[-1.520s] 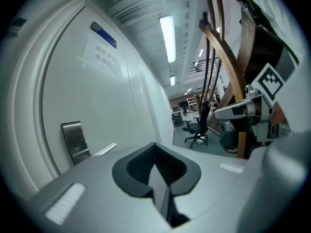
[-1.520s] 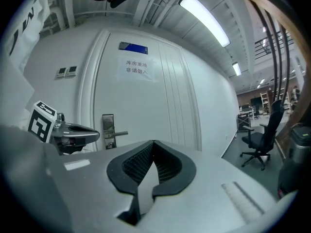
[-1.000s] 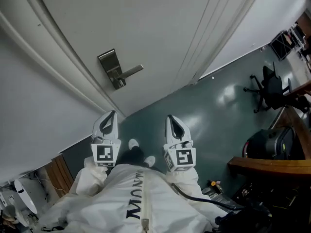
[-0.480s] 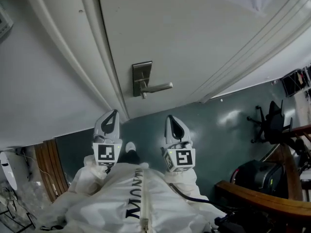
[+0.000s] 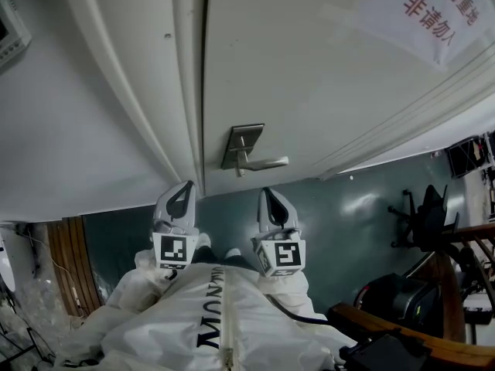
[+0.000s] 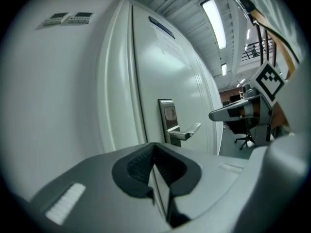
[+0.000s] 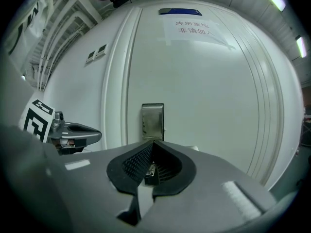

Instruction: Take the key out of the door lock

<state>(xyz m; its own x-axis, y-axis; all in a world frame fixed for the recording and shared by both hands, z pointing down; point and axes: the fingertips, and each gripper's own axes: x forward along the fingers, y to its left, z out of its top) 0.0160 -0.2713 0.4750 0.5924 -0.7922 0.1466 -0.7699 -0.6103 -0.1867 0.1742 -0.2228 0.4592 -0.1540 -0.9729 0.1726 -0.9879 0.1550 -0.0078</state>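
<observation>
The silver lock plate with its lever handle sits on the white door, just beyond both grippers. A small stub juts out under the lever; it is too small to tell whether it is the key. My left gripper is shut and points at the door frame left of the plate. My right gripper is shut and points straight at the plate, whose lower part its jaws hide. A small metal bit shows in the hollow between the right pads; what it is I cannot tell.
A paper notice with red print hangs on the door. The dark green floor runs to the right, with an office chair and a wooden rail. Wooden slats stand at the left, under a wall panel.
The door has swung in the head view and the lock plate has shifted right, towards the middle. Both grippers stay shut, side by side, at the same spot in the picture.
</observation>
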